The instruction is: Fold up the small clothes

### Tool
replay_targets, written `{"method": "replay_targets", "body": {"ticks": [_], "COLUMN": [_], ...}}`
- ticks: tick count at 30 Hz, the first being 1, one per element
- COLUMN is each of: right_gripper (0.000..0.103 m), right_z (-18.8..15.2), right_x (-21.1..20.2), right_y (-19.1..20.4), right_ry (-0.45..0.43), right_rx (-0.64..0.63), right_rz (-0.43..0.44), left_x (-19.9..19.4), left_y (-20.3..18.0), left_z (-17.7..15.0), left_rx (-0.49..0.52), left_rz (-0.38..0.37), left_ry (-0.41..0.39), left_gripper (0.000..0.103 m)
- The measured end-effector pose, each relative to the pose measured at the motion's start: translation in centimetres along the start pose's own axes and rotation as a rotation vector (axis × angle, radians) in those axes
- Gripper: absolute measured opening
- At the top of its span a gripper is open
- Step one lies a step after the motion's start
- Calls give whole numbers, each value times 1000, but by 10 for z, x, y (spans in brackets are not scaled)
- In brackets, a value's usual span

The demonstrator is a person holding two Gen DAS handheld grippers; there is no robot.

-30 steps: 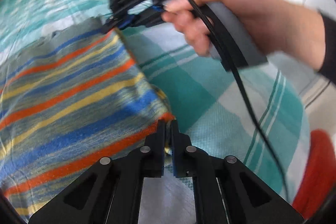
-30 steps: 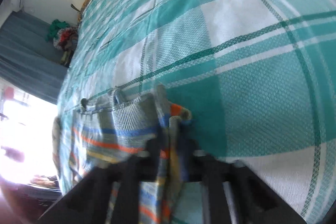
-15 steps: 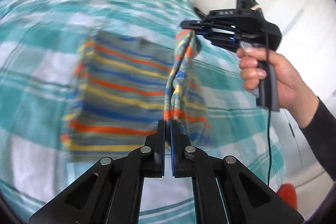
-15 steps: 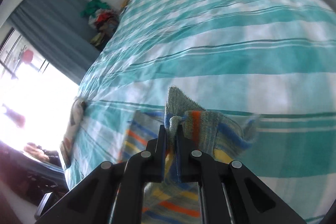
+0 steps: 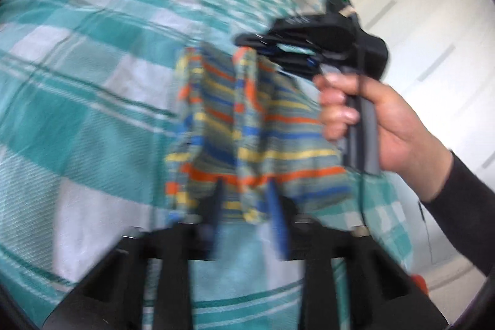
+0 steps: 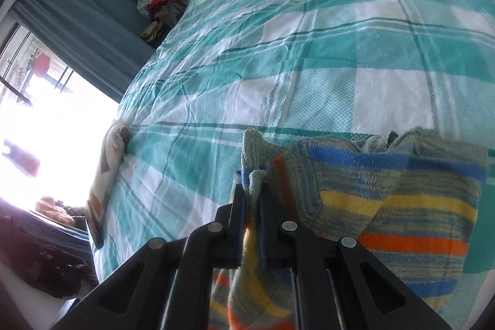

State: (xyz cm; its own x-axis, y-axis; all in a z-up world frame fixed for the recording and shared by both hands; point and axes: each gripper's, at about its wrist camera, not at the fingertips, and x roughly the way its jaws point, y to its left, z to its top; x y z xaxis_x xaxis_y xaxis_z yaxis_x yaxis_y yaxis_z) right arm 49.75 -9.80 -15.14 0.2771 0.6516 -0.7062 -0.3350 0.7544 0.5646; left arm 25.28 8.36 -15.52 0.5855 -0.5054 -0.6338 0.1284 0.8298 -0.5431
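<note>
Left gripper (image 5: 244, 203): jaws just opened, striped knit garment (image 5: 247, 126) hanging loose between them.
Right gripper (image 6: 253, 200): clamped on the garment's upper edge.
Garment: draped over checked bedsheet (image 6: 309, 67).

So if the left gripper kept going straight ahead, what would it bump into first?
Probably the striped garment: its lower edge hangs right between the left gripper's just-opened fingers. Motion blur makes depth uncertain.

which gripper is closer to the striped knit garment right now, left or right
Right. The right gripper is clamped on a fold of the striped knit garment; the left gripper has just been opening, its fingers standing apart around the hem.
</note>
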Motion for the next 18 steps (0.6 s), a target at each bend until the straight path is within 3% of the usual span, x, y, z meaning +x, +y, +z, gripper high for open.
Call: {"method": "replay_targets", "body": {"ticks": [1,5,8,9,12,15,18], "right_gripper": [8,8,8,8,8,8,8], "right_z": [2,6,7,7,8,14,19], "right_x": [-6,-36,-51,-55,-60,-54,-32], "right_y": [-1,-3,-3,-3,-2,-1,1], "right_ry": [-8,-53,-69,-73,-86,-88,-70], "right_rx": [-2,-37,-57,-65,-74,-74,-63], "right_rz": [8,55,87,95,93,86,89], "left_x": [5,34,53,57,47,21,12], "left_y": [-9,-22,-23,-21,-12,-5,9], "left_z": [-1,-3,-2,-1,4,11,15], "left_rx": [33,83,61,43,-35,-25,-30], "left_rz": [23,52,52,62,74,106,156], "left_ry": [7,75,116,123,89,38,41], "left_gripper": [68,61,37,9,8,7,7]}}
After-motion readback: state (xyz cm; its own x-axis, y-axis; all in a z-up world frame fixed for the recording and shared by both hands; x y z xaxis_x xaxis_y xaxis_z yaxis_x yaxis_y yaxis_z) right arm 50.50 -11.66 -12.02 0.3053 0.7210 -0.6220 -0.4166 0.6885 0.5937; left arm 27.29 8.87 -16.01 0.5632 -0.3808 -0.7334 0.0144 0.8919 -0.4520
